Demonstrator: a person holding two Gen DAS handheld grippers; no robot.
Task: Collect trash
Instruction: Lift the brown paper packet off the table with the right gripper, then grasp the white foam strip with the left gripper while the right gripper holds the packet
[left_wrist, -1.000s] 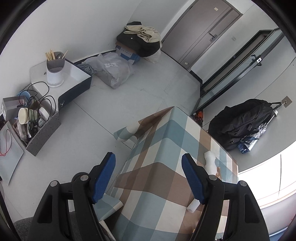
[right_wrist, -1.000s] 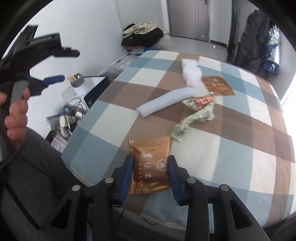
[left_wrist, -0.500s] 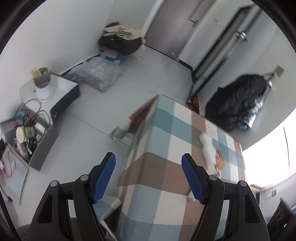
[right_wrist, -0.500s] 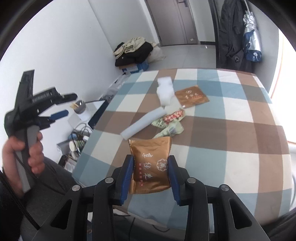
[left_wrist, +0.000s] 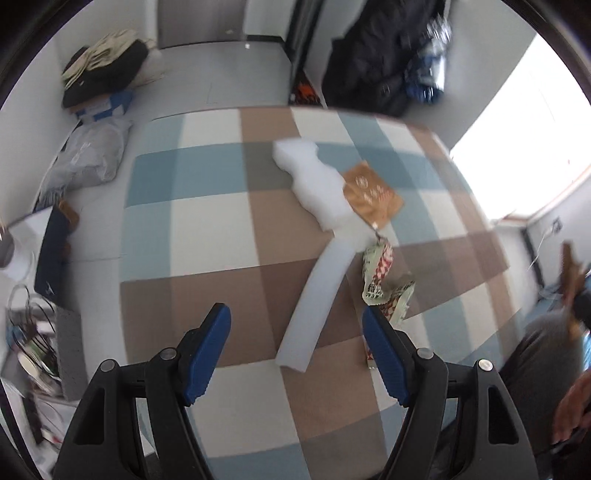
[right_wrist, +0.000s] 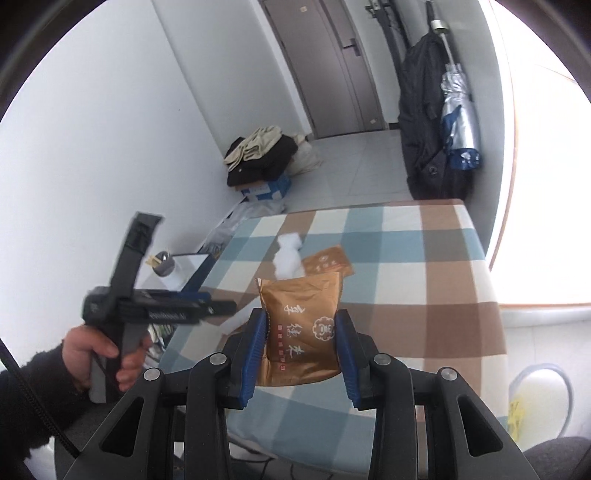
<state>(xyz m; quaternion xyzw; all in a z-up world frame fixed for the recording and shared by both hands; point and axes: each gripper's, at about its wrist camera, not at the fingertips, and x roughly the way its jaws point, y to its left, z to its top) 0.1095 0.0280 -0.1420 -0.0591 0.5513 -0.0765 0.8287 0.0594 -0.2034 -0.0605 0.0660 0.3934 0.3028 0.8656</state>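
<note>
My right gripper (right_wrist: 301, 323) is shut on a brown snack packet (right_wrist: 301, 332), held upright above the near edge of the checkered table (right_wrist: 406, 258). My left gripper (left_wrist: 295, 317) is open and empty, pointing down over the table. Below it lies a long white foam strip (left_wrist: 317, 291), with a crumpled green-and-red wrapper (left_wrist: 384, 280) by the right finger. Farther back lie a white foam chunk (left_wrist: 314, 181) and a second brown packet (left_wrist: 371, 195). The right wrist view shows that foam chunk (right_wrist: 288, 254) and packet (right_wrist: 328, 260) behind the held one.
A person's hand (right_wrist: 99, 354) holds the left tool at the table's left side. A pale round container (right_wrist: 539, 398) sits low at the right. Boxes, bags and clothes (left_wrist: 99, 70) lie on the floor at the left; a black backpack (right_wrist: 424, 129) hangs by the door.
The left gripper swung from over the floor and table corner to above the trash on the table, rolling as it went. The right gripper rose and drew back with the brown packet.
</note>
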